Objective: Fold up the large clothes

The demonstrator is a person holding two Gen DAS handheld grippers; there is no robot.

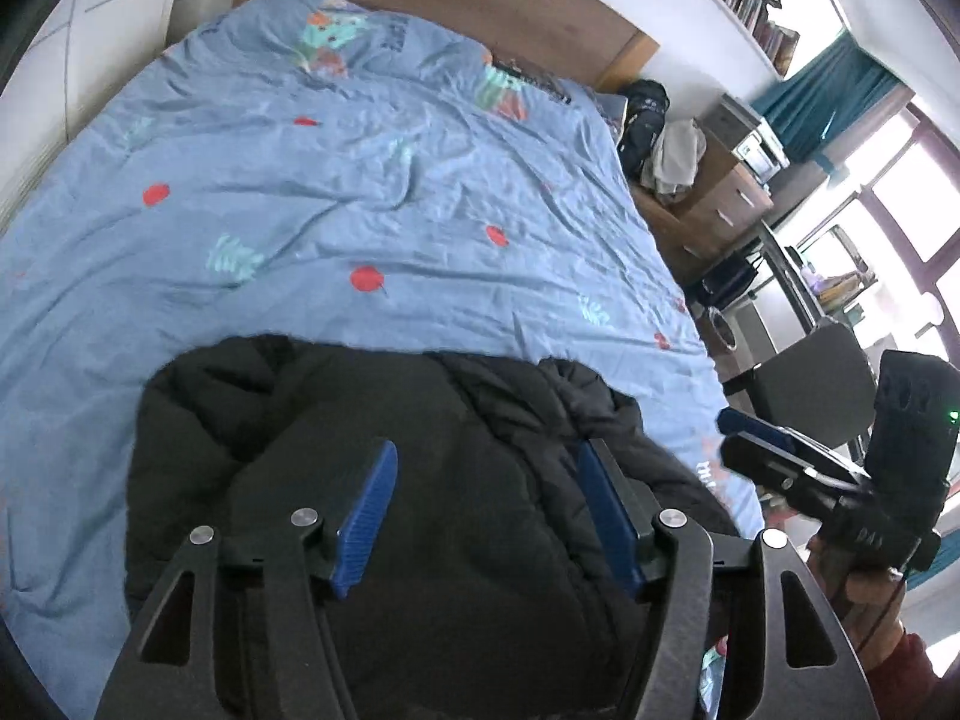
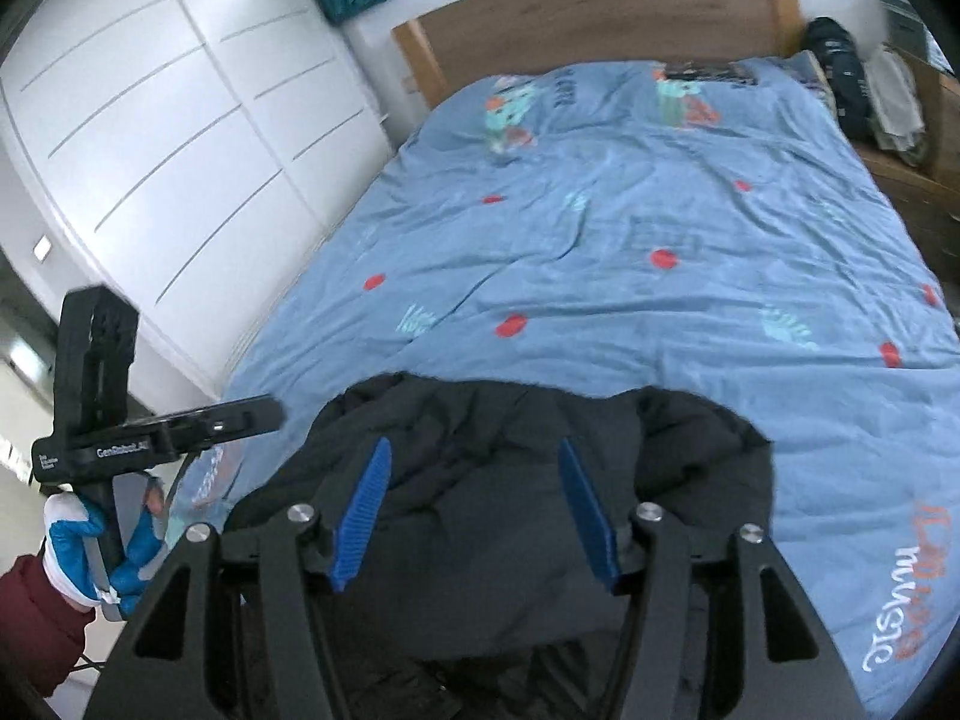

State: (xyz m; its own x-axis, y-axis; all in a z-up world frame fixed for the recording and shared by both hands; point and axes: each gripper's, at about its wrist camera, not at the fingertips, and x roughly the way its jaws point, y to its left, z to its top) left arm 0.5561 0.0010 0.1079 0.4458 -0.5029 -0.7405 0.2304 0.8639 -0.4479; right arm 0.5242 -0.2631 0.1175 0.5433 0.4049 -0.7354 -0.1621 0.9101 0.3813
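A black puffer jacket (image 1: 384, 420) lies bunched at the near end of the bed; it also shows in the right wrist view (image 2: 540, 438). My left gripper (image 1: 486, 498) hovers above it, open and empty, blue pads apart. My right gripper (image 2: 474, 498) is also open and empty above the jacket. The right gripper shows in the left wrist view (image 1: 780, 450) at the right bed edge. The left gripper shows in the right wrist view (image 2: 198, 426) at the left bed edge.
The bed has a light blue patterned duvet (image 1: 336, 192) and a wooden headboard (image 2: 600, 6). White wardrobe doors (image 2: 168, 120) stand left of the bed. A wooden drawer unit (image 1: 714, 210) with clothes and a bag, a chair (image 1: 810, 384) and windows are on the right.
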